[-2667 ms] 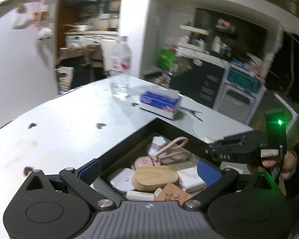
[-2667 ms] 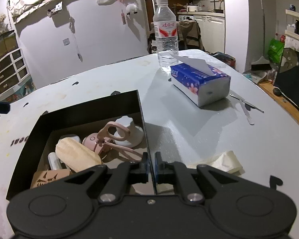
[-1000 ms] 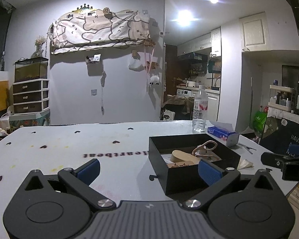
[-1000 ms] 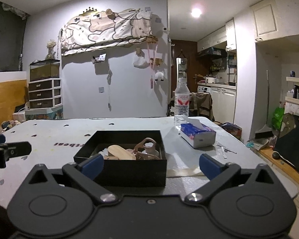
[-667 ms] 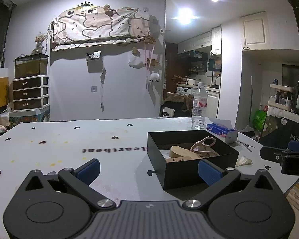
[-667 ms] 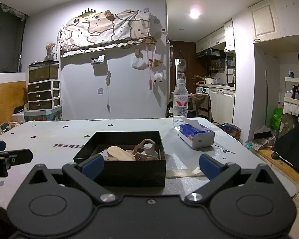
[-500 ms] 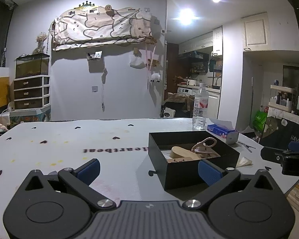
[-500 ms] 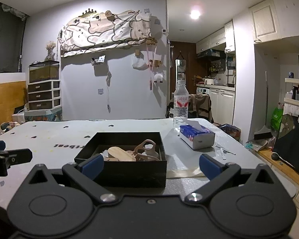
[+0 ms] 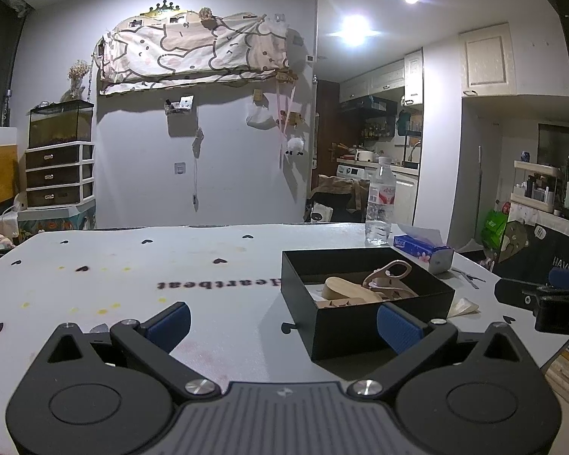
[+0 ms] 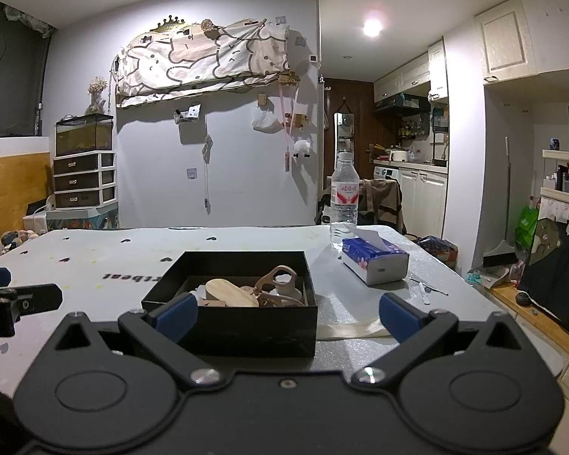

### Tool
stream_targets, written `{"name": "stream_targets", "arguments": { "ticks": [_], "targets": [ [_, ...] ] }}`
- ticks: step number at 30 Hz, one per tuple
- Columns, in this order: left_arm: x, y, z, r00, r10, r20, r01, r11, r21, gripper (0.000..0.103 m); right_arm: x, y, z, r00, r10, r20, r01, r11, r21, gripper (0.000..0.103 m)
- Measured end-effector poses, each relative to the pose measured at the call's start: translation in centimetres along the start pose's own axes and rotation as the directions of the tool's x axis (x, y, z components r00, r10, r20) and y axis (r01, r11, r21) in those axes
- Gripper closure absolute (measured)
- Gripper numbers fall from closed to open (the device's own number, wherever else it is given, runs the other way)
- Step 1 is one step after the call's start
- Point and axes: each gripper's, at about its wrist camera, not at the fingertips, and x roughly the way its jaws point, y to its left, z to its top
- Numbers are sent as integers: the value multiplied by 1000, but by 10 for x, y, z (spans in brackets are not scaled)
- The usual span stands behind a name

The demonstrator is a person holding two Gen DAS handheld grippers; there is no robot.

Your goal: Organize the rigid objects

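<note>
A black open box [image 9: 364,326] stands on the white table [image 9: 132,284], also in the right wrist view [image 10: 246,326]. Inside lie a tan wooden oval piece [image 10: 227,292], a pink looped tool [image 10: 278,278] and other small items. My left gripper [image 9: 282,326] is open and empty, held low at the table's near edge, left of the box. My right gripper [image 10: 286,313] is open and empty, just in front of the box. Each gripper shows at the side of the other's view: the right one [image 9: 542,299], the left one [image 10: 15,299].
A water bottle [image 10: 344,199] and a blue tissue pack [image 10: 373,259] stand behind and right of the box. A crumpled paper strip [image 10: 352,330] and thin metal tools [image 10: 425,288] lie on the table's right side. The table edge drops off on the right.
Both grippers pulled back from above the box to the table's near edge. The right gripper went from shut to open. In the last second almost nothing has moved.
</note>
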Motion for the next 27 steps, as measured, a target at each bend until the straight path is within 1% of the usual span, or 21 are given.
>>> {"name": "stream_targets", "arguments": {
  "ticks": [27],
  "targets": [
    [0,-1,-1,1000,-2,-1,2,1000,-1,0,0,0,0,1000,0,0,0,1000,0,0]
  ]
}}
